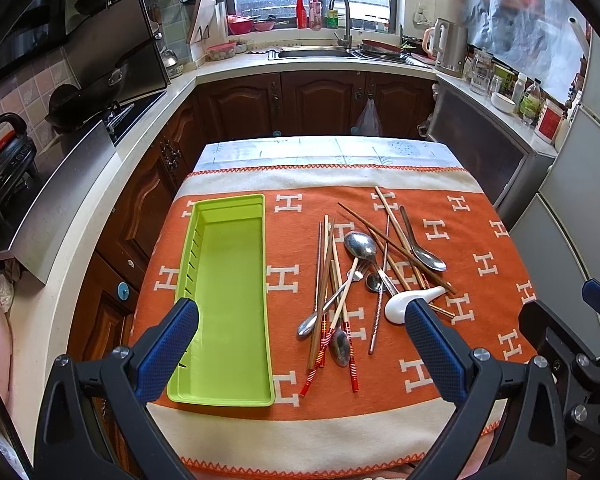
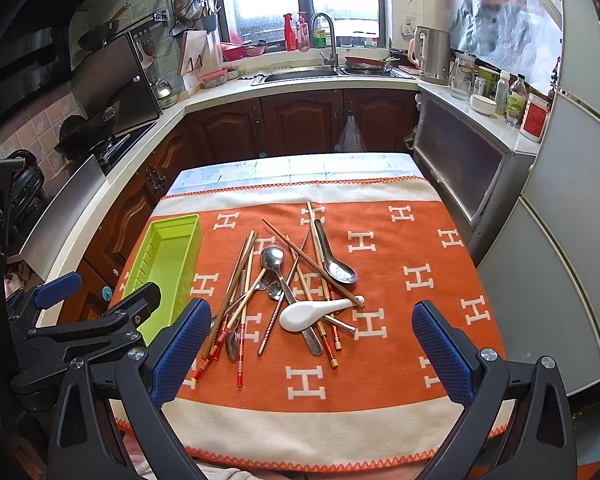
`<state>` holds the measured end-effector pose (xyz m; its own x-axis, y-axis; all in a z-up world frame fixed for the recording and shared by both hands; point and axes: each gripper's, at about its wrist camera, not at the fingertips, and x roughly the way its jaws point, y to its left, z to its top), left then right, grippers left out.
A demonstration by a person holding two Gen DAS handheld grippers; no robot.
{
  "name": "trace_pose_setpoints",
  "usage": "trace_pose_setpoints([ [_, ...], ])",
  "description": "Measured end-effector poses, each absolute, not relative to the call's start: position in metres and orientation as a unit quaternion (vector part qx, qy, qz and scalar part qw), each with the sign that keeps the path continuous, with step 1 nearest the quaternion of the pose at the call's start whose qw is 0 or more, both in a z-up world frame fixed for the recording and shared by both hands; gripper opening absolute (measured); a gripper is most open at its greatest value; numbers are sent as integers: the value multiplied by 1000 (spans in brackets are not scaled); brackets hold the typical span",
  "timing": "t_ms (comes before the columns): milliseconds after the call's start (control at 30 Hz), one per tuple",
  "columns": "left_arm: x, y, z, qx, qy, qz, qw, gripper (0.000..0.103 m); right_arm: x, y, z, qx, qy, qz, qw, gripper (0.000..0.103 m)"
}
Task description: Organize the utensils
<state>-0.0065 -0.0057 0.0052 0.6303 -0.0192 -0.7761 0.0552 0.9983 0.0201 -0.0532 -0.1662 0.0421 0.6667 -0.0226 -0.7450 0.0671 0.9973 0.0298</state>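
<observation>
A lime green tray point(image 1: 228, 280) lies empty on the left of the orange cloth point(image 1: 480, 240); it also shows in the right wrist view point(image 2: 168, 256). A loose pile of chopsticks point(image 1: 328, 280), metal spoons point(image 1: 360, 246) and a white ceramic spoon point(image 1: 400, 306) lies to its right. The pile shows in the right wrist view, with the chopsticks point(image 2: 240, 280), metal spoons point(image 2: 274, 260) and white spoon point(image 2: 308, 312). My left gripper point(image 1: 302, 316) is open and empty above the table's near edge. My right gripper point(image 2: 312, 316) is open and empty beside it.
The table stands in a narrow kitchen. A counter with stove and wok point(image 1: 100, 88) runs along the left, a sink point(image 1: 316, 53) at the back, a cabinet with jars point(image 1: 500, 92) and a fridge point(image 2: 572, 240) on the right.
</observation>
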Motion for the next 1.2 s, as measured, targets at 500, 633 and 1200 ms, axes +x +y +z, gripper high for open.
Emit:
trace_pose_setpoints([
  [500, -5, -8, 5, 18, 428, -33, 903, 102, -56, -173, 41, 31, 405, -26, 913, 102],
  [633, -3, -7, 2, 12, 433, -42, 900, 102, -56, -174, 41, 31, 406, -25, 913, 102],
  [1200, 45, -13, -13, 27, 463, -74, 883, 102, -4, -202, 19, 70, 458, 11, 886, 85],
])
